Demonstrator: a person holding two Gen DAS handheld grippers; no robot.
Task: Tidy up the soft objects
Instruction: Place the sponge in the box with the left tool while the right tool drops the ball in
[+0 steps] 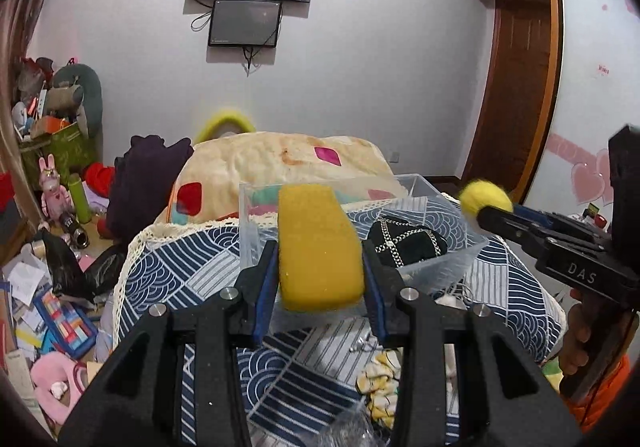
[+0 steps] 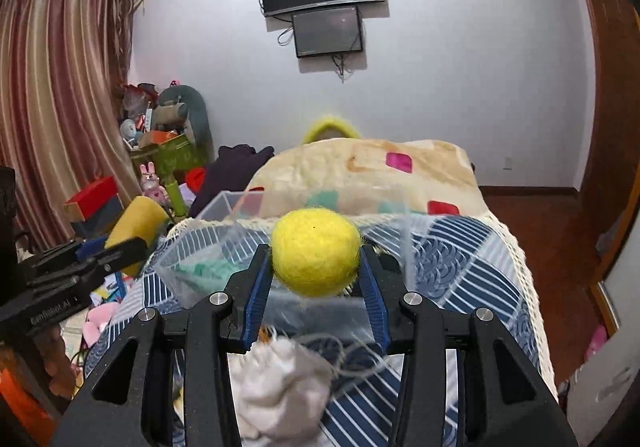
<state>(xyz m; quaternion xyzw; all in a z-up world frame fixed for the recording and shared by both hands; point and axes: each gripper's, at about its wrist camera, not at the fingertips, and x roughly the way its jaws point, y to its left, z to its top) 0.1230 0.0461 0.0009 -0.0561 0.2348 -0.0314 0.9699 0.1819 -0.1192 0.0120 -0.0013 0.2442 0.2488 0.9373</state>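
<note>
Yellow foam fills your left gripper (image 1: pixel 320 279): the sponge (image 1: pixel 318 247) is pinched between both blue pads and stands upright, its top leaning toward the clear plastic bin (image 1: pixel 440 267) on the patterned bedspread (image 1: pixel 192 259). Your right gripper (image 2: pixel 316 279) is closed on the yellow felt ball (image 2: pixel 316 251), squeezed at its sides, and hangs over the same bin's near wall. A black pouch with a chain pattern (image 1: pixel 406 243) already lies inside.

Watch the bin first. It looks light and sits on soft bedding, so a nudge from either set of fingers could tip or slide it. The ball is round and held only at its widest part; release it too high or off-centre and it may bounce off the rim and roll off the bed into the clutter on the floor. With both grippers converging on one opening, they could knock each other. How deep the bin is, I can't quite tell through the blurred clear walls, so lower before you let go.
</note>
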